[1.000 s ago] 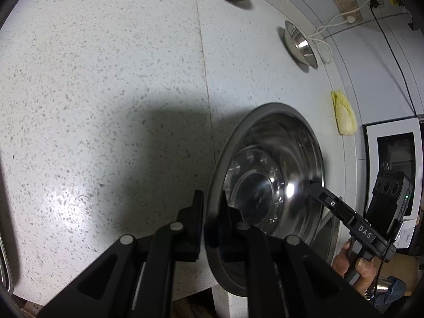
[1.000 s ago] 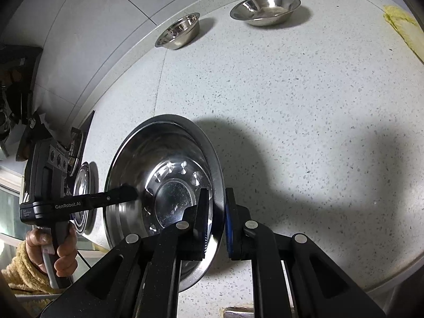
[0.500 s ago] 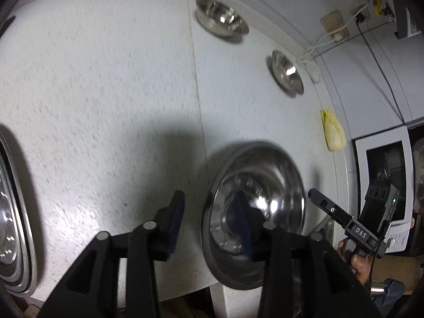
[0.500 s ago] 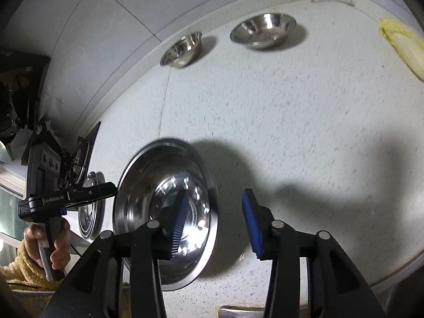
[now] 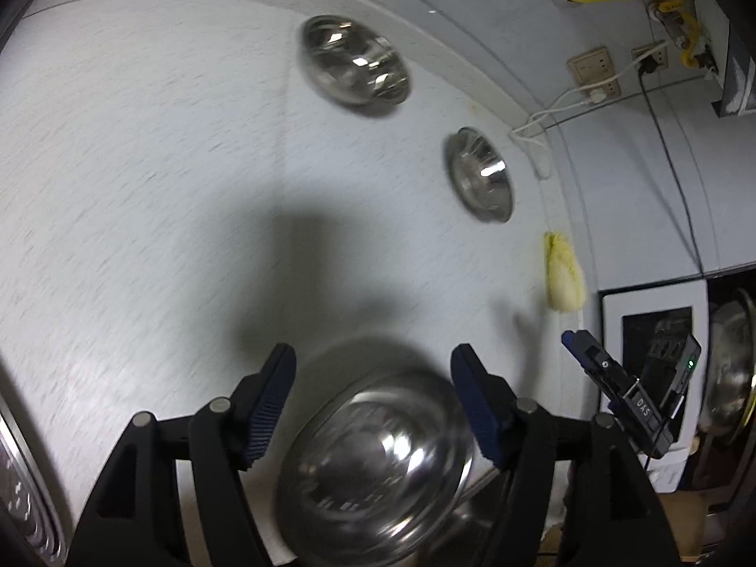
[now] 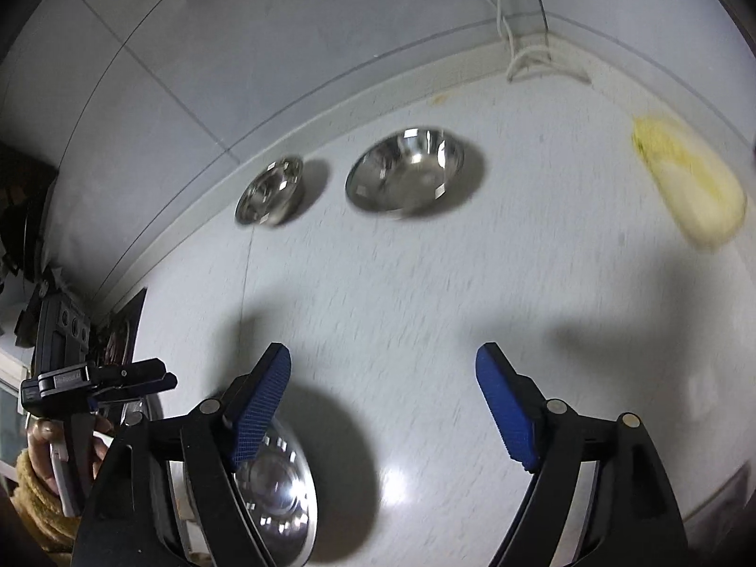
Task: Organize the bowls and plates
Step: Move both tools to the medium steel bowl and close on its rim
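Both tongs open, large bowl released on the desk.

Left tongs (image 5: 373, 397) and right tongs (image 6: 382, 401) have just been opening and stand wide, gripping nothing; the large steel bowl (image 5: 378, 468) rests at the desk (image 5: 141, 189) front edge, 2 smaller bowls (image 6: 406, 170) near the wall.

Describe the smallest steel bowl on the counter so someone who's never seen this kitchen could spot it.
Start at the speckled white counter and follow it back to the grey wall. Two steel bowls sit there side by side. The smallest bowl is the one nearer the wall, narrower than the wide bowl beside it.
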